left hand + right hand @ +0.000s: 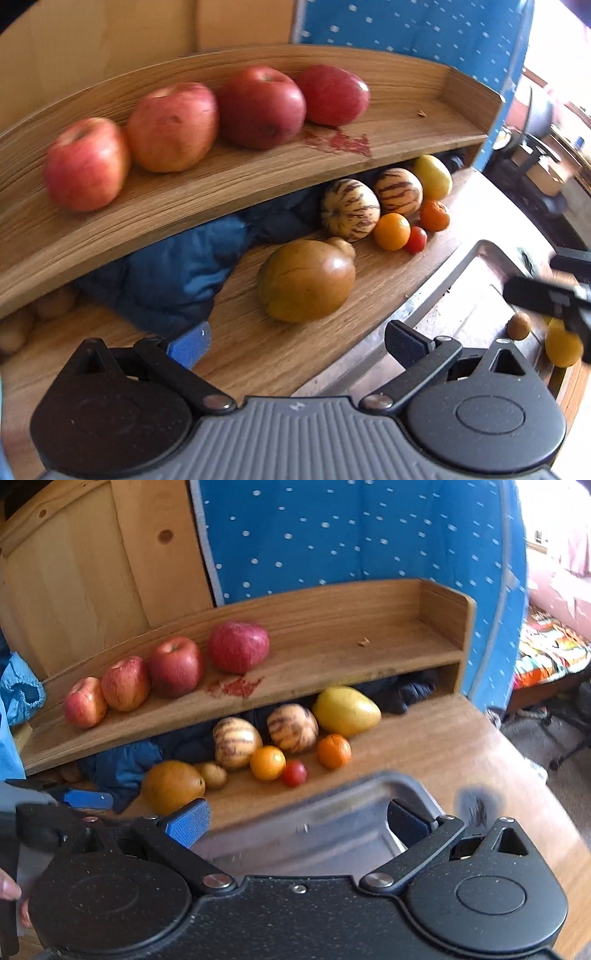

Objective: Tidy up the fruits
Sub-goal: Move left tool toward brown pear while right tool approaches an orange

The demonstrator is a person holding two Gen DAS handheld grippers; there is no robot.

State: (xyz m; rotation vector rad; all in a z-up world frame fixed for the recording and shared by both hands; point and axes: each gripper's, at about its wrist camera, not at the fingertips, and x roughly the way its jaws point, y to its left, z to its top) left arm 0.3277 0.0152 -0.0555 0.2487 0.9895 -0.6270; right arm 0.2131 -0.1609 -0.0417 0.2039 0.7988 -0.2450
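Several red apples stand in a row on the wooden shelf. Below it on the table lie a brown pear, two striped melons, a yellow fruit, two oranges and a cherry tomato. My left gripper is open and empty, just in front of the pear. My right gripper is open and empty over the metal tray. A small yellow fruit and a small brown fruit lie in the tray.
Blue cloth is bunched under the shelf at the left. A blue dotted panel and wooden boards stand behind the shelf. The table's edge falls away at the right. A person's hand shows at the lower left.
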